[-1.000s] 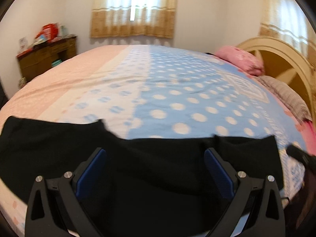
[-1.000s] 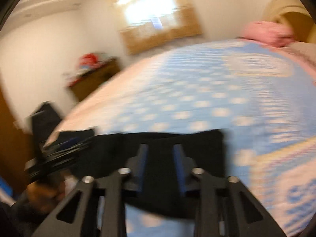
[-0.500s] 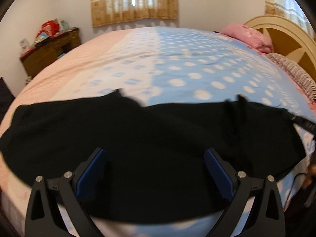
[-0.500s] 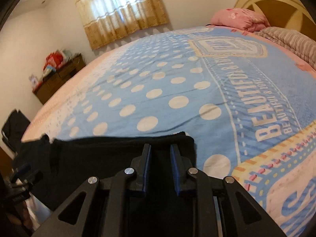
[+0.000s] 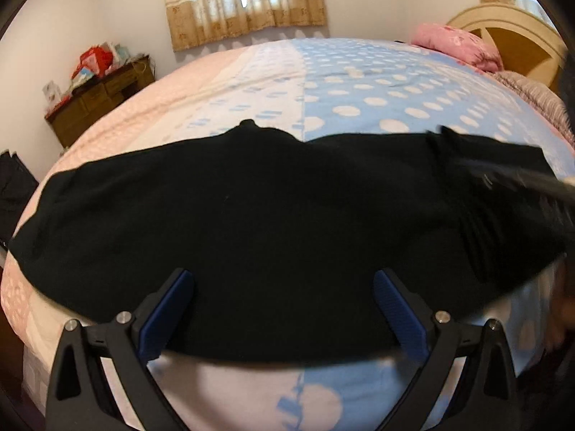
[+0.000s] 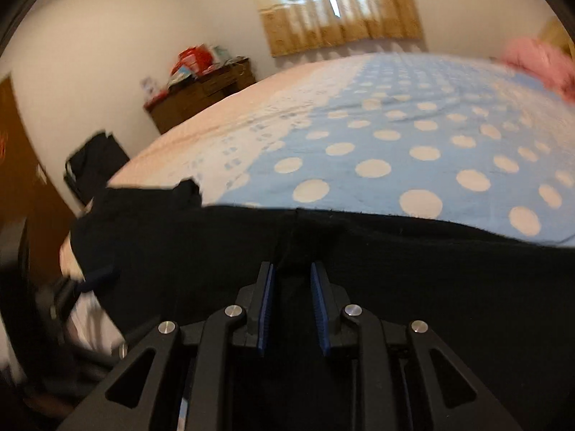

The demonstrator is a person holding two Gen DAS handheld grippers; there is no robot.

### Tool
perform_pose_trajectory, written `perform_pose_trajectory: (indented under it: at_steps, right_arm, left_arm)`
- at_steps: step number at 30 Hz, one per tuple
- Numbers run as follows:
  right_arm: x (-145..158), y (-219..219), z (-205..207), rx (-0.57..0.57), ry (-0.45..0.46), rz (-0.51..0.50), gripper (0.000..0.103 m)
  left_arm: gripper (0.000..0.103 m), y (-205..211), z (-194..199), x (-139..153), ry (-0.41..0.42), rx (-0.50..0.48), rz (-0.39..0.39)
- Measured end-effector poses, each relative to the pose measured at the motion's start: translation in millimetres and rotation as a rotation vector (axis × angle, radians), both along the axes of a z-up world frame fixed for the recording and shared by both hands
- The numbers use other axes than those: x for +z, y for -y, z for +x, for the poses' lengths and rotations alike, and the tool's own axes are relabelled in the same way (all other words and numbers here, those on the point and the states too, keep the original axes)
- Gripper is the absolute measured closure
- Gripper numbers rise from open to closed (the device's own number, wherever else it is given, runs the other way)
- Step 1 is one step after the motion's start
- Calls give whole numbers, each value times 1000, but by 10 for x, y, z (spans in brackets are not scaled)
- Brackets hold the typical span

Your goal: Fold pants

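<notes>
Black pants (image 5: 251,215) lie spread sideways across the near edge of the bed (image 5: 359,82). My left gripper (image 5: 284,287) is open, its blue pads wide apart above the near edge of the pants, holding nothing. My right gripper (image 6: 293,273) is nearly closed on a raised fold of the pants (image 6: 395,269) near their right end. In the left wrist view the right gripper shows as a blurred dark shape (image 5: 521,183) over the pants' right end.
A pink pillow (image 5: 460,46) and a cream headboard (image 5: 510,32) are at the far right. A wooden dresser (image 5: 97,104) with clutter stands at the left wall. A dark chair (image 6: 97,161) sits beside the bed's left side.
The pants have been laid out flatter and farther onto the bed. My right gripper has swung left along the pants, still gripping the cloth. My left gripper stays open.
</notes>
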State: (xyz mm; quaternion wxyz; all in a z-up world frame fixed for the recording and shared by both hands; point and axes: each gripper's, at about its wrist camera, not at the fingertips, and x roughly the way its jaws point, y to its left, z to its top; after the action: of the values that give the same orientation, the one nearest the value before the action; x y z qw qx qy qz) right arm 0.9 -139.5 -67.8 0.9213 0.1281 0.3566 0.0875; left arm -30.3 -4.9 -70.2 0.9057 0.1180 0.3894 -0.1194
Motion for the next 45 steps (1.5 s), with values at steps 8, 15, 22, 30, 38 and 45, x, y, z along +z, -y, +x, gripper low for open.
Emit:
perform_pose_trajectory:
  at_steps: [8, 15, 22, 30, 38, 45]
  right_arm:
    - [249, -75, -18, 57, 34, 94, 79]
    - [-9, -771, 273, 239, -52, 9, 79]
    - [23, -925, 217, 223, -10, -2, 61]
    - [566, -1043, -411, 297, 185, 60, 53]
    - [525, -1301, -536, 372, 152, 56, 53]
    - [514, -1228, -548, 350, 135, 76, 53]
  left_arm:
    - [2, -163, -64, 205, 43, -2, -103]
    - [2, -593, 80, 268, 102, 143, -88]
    - [2, -1247, 123, 303, 142, 352, -151]
    - [8, -2109, 227, 319, 149, 655, -468]
    - [25, -2044, 526, 213, 102, 722, -539]
    - [31, -2091, 536, 173, 115, 724, -625]
